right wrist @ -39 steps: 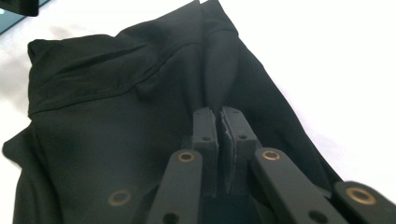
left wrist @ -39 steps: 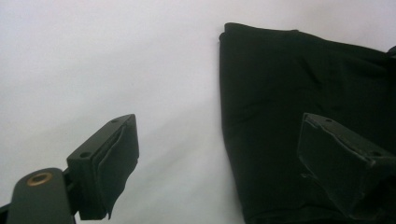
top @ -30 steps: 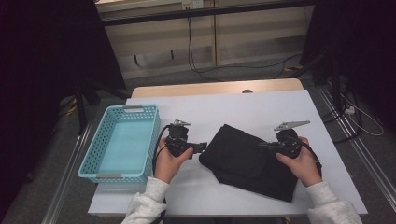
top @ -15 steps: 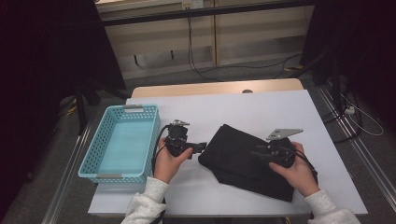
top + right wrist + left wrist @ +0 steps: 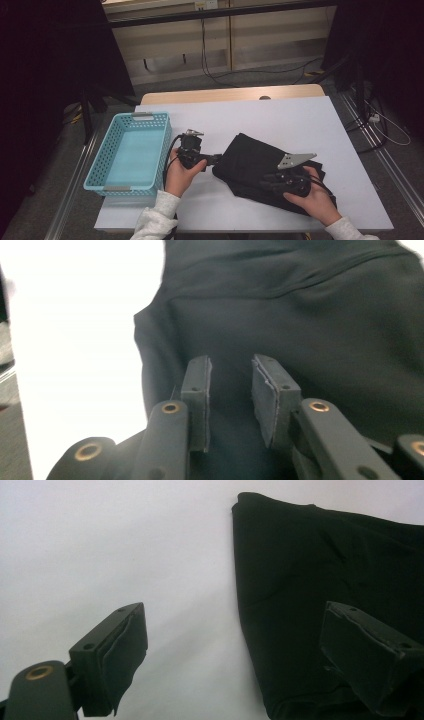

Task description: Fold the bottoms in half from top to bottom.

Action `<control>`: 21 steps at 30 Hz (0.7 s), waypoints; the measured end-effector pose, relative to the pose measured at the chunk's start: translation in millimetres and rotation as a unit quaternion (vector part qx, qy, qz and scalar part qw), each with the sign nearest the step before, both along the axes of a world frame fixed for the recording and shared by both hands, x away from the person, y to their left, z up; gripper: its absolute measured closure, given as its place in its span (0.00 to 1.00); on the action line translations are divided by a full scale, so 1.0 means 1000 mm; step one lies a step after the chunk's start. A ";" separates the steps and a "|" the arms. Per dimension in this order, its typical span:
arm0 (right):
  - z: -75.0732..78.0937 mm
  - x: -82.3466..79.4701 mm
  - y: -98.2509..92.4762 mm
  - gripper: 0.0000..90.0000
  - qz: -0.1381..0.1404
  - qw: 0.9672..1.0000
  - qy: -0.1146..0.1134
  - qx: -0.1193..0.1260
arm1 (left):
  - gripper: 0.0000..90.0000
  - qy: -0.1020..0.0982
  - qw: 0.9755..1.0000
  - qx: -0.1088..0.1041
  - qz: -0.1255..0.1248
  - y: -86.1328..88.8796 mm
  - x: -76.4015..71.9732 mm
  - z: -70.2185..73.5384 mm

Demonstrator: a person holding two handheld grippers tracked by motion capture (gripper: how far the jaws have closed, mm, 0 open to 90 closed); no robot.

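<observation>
A folded black cloth [image 5: 255, 160] lies on the white table [image 5: 300, 115], right of the middle. My left gripper [image 5: 212, 160] rests at the cloth's left corner, pointing right. In the left gripper view my left gripper [image 5: 240, 655] is wide open, one jaw over bare table and the other over the cloth's [image 5: 325, 555] edge. My right gripper [image 5: 267, 182] hovers over the cloth's near part, pointing left. In the right gripper view my right gripper [image 5: 230, 395] has just parted from shut, then eased in slightly. Its jaws stand a narrow gap apart above the cloth [image 5: 300, 305], with nothing pinched.
A light blue plastic basket [image 5: 102, 150] stands at the table's left side, with nothing in it. Bare white table runs behind and to the right of the cloth. Cables lie on the floor beyond the table's far edge.
My right gripper has left the cloth's right edge and moved left and nearer to the person, over the cloth. Its jaws went from shut to slightly apart. The left gripper stayed still.
</observation>
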State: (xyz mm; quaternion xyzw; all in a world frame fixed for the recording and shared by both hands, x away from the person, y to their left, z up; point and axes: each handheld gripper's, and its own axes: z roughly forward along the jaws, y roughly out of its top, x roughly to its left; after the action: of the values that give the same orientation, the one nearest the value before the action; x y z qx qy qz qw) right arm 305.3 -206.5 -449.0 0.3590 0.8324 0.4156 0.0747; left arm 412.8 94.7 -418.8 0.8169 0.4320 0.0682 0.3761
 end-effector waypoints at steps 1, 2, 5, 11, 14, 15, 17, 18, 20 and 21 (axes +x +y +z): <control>-0.002 -0.001 0.003 0.70 0.002 1.000 -0.004 -0.011 | 0.14 -0.001 1.000 0.002 -0.001 0.000 0.000 0.000; -0.004 -0.001 0.005 0.68 0.002 1.000 -0.009 -0.025 | 0.14 0.000 1.000 0.000 -0.001 0.000 0.000 0.000; -0.011 -0.001 0.009 0.64 0.015 0.999 -0.010 -0.035 | 0.14 0.001 1.000 0.001 -0.002 -0.001 0.000 0.000; -0.011 0.000 0.007 0.78 0.010 0.999 -0.014 -0.033 | 0.14 0.002 1.000 0.000 0.001 0.000 0.001 -0.002; -0.011 0.003 0.003 0.92 0.002 1.000 -0.006 -0.025 | 0.14 0.003 1.000 0.001 -0.001 -0.001 0.001 -0.002; -0.011 0.003 0.002 0.94 0.004 1.000 -0.001 -0.020 | 0.14 0.002 1.000 0.001 0.000 -0.001 0.001 -0.002; -0.010 0.004 0.002 0.97 0.004 1.000 -0.001 -0.016 | 0.14 0.003 1.000 0.001 -0.001 -0.001 0.001 -0.002; -0.009 0.004 0.001 0.98 0.005 1.000 -0.001 -0.016 | 0.14 0.002 1.000 0.001 0.000 -0.001 0.001 -0.002; -0.006 0.004 0.000 0.98 0.004 1.000 0.002 -0.011 | 0.14 0.003 1.000 0.001 0.000 0.000 0.001 -0.002; -0.005 0.003 -0.001 0.98 0.003 1.000 0.000 -0.009 | 0.14 0.002 1.000 0.003 0.000 0.000 0.001 -0.002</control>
State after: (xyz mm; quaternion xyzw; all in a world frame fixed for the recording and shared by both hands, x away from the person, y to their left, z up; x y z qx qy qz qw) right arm 308.7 -207.4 -453.9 0.3561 0.8369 0.4085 0.0767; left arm 413.6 94.7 -420.4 0.8182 0.4324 0.0672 0.3730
